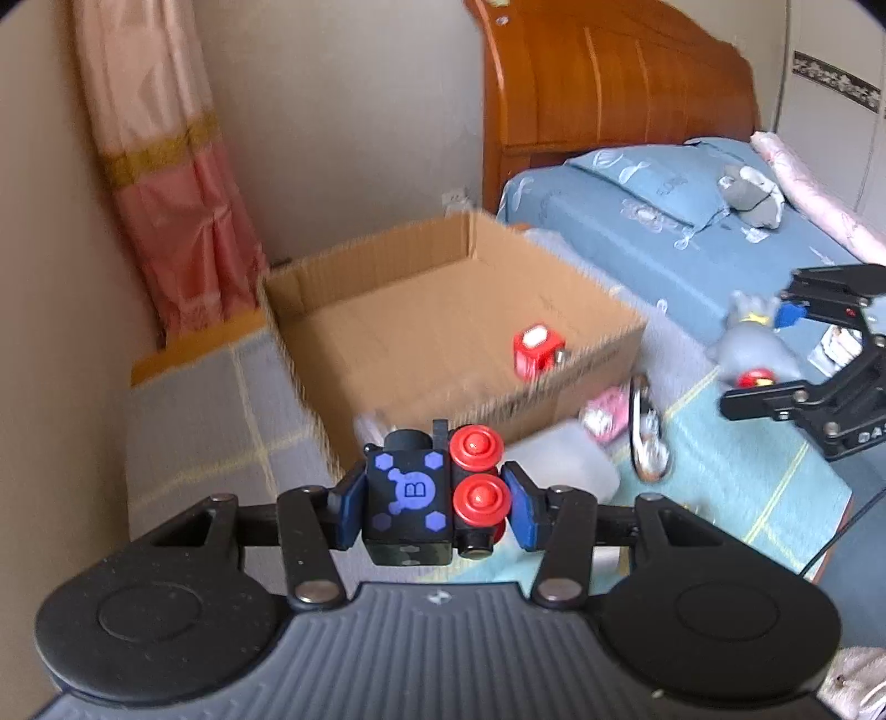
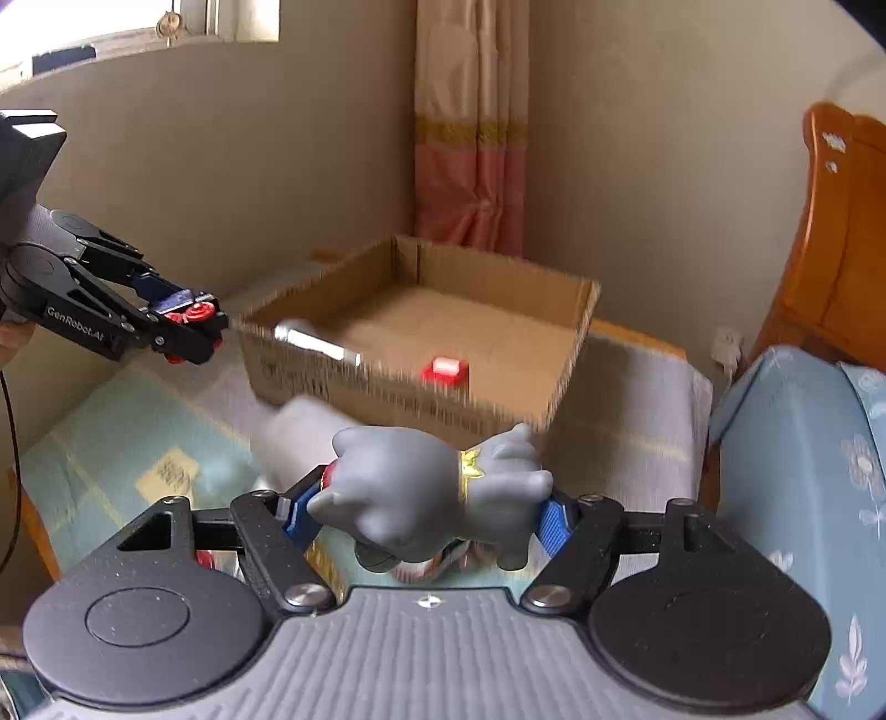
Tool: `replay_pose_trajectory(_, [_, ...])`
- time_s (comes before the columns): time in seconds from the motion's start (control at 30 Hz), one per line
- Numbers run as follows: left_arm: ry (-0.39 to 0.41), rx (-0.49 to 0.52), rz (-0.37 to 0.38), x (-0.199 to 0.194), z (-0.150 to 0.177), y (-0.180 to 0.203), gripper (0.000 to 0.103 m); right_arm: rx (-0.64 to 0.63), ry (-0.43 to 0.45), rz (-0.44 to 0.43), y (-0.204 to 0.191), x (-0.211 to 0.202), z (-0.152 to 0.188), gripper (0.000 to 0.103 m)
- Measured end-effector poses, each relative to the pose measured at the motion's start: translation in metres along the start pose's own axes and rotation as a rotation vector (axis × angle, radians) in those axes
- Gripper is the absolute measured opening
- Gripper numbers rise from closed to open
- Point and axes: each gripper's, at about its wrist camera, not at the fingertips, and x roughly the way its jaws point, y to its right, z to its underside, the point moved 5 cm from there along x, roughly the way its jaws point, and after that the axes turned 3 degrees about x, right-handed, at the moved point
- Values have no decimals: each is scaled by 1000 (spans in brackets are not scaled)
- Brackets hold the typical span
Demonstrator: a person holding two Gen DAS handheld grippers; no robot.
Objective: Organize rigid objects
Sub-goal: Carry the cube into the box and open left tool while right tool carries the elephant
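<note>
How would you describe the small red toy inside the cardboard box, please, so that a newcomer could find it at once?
Find the open cardboard box standing in the corner beside the pink curtain. On its floor, close to the near wall, sits a small red block toy. Its white top patch and bright red body stand out against the plain brown cardboard around it.

Black toy train (image 1: 426, 498), red wheels; grey figurine (image 2: 437, 498).

Soft, even daylight fills both views; a window (image 2: 138, 22) at the upper left of the right wrist view is the brightest area. Shadows are faint and no harsh glare appears. The cardboard box (image 1: 443, 310) and its surroundings show motion blur, while each near gripper stays sharp. Fisheye distortion curves the walls, with dark vignetting in the corners.
</note>
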Motion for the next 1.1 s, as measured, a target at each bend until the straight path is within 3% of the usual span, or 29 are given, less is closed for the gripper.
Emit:
replay_pose_trajectory(0.17, [19, 16, -14, 3, -29, -3, 49, -14, 23, -5, 5, 9, -32, 77])
replay_pose_trajectory(0.43, [4, -6, -25, 40, -63, -24, 49, 0, 30, -4, 18, 35, -70, 77])
replay_pose_trajectory(0.83, [-34, -46, -55, 106, -93, -51, 49, -1, 9, 3, 31, 62, -85, 77])
replay_pose_trajectory(0.9, [-16, -68, -83, 115, -95, -56, 59, 2, 8, 7, 32, 66, -86, 77])
replay_pose_trajectory(0.93, [-18, -84, -87, 118, -94, -59, 69, 4, 3, 8, 34, 69, -86, 77])
replay_pose_trajectory(1.1, [1, -99, -96, 116, -87, -61, 85, 13, -9, 13, 37, 75, -86, 77])
